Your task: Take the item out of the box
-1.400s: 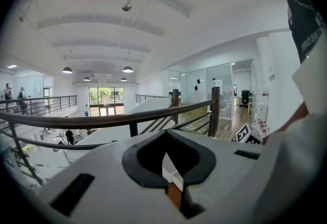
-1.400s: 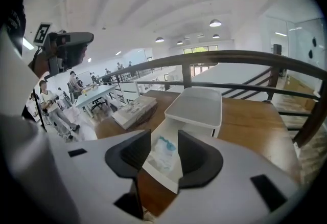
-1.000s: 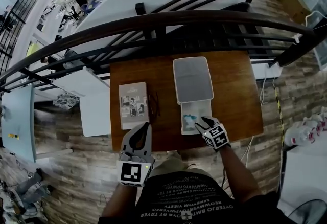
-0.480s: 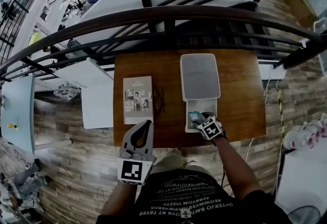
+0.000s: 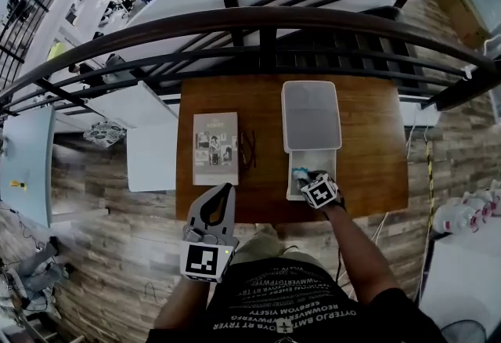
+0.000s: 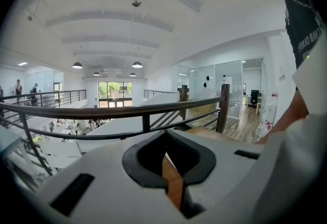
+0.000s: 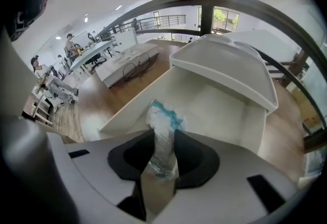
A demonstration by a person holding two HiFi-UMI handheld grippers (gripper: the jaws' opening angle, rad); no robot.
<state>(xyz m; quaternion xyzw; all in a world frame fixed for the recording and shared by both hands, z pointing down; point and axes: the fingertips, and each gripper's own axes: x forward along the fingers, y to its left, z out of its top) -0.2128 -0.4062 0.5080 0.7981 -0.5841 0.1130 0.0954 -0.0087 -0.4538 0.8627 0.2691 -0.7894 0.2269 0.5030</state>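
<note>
Packet (image 7: 162,131) pinched between right gripper (image 7: 161,147) jaws, just closed, in box (image 7: 227,110)

Left gripper (image 5: 225,191): jaws together, empty, pointing 12 o'clock.
Right gripper (image 5: 304,177): aimed down toward 10 o'clock, jaws just closed further (pinching a packet (image 7: 162,138)).

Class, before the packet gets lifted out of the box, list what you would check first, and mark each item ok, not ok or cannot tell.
1. Right tool grips the packet: ok; its jaws have just been closing, pinching the packet.
2. Packet out of the box: not ok, it is inside the walls.
3. Lid off the lifting path: ok, it covers only the far part.
4. Left tool empty: ok, nothing between its jaws.
5. Box holds nothing else: cannot tell.
</note>
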